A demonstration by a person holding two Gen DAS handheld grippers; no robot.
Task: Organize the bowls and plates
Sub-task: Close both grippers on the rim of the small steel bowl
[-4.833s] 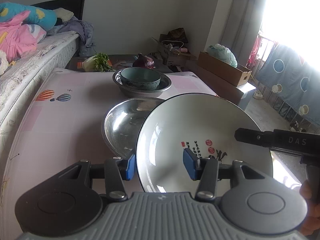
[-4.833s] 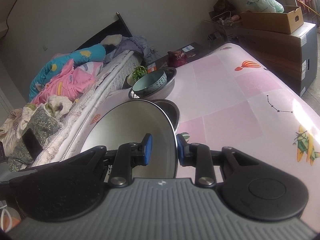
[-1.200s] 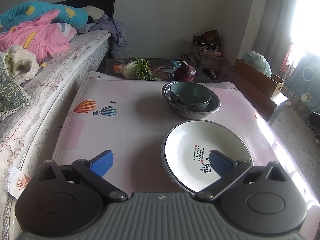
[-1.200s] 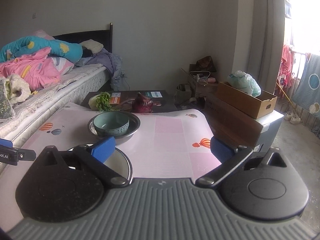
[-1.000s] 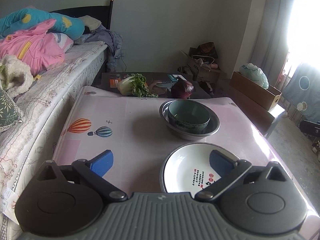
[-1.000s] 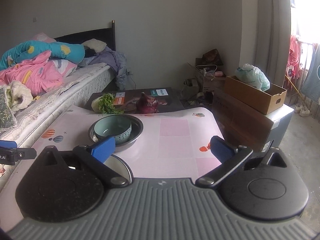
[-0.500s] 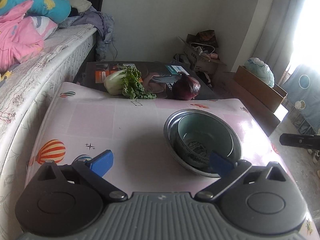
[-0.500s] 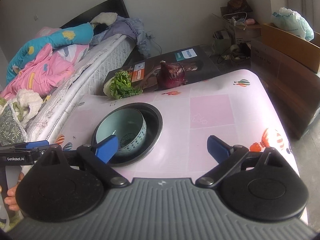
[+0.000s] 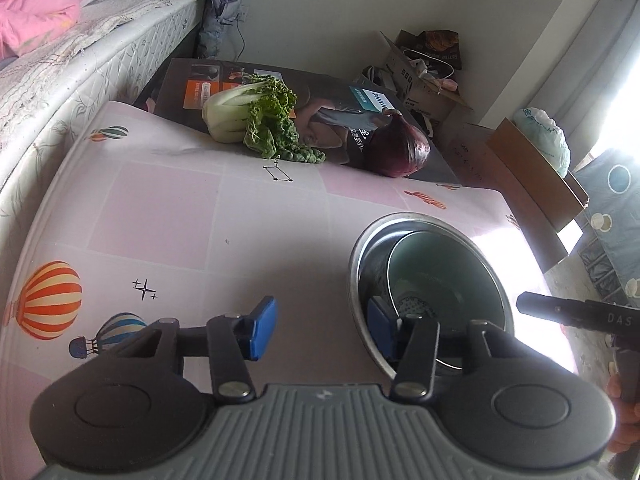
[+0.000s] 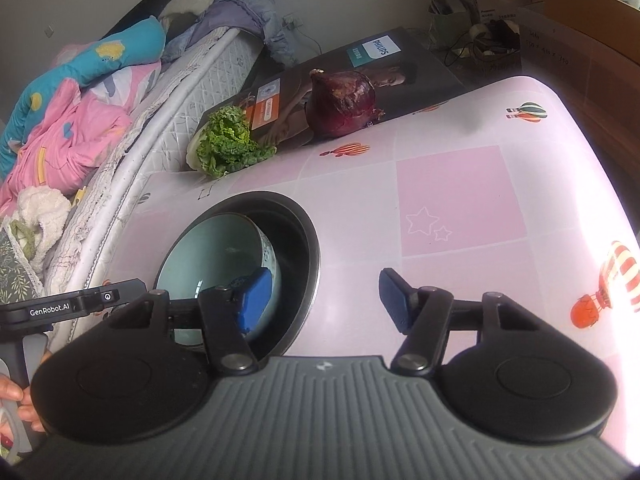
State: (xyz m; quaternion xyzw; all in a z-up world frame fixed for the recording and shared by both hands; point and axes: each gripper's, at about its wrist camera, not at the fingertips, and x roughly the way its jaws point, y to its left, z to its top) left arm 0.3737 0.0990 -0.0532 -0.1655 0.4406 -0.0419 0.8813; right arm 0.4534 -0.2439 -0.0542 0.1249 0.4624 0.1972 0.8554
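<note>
Straddling steel bowl (image 9: 362,280) rim, seemingly.

Bare tablecloth (image 10: 460,200) flanks the nested bowls (image 10: 240,248); vegetables (image 10: 340,104) block behind.

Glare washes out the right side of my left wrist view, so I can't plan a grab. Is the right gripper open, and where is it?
Observer: The right gripper is open. One pad is over the teal bowl, the other over the tablecloth outside the metal basin.
Operator: Anything on the cloth on the basin's window side?
Observer: The right wrist view shows only printed stars and balloons there, no dishes.
</note>
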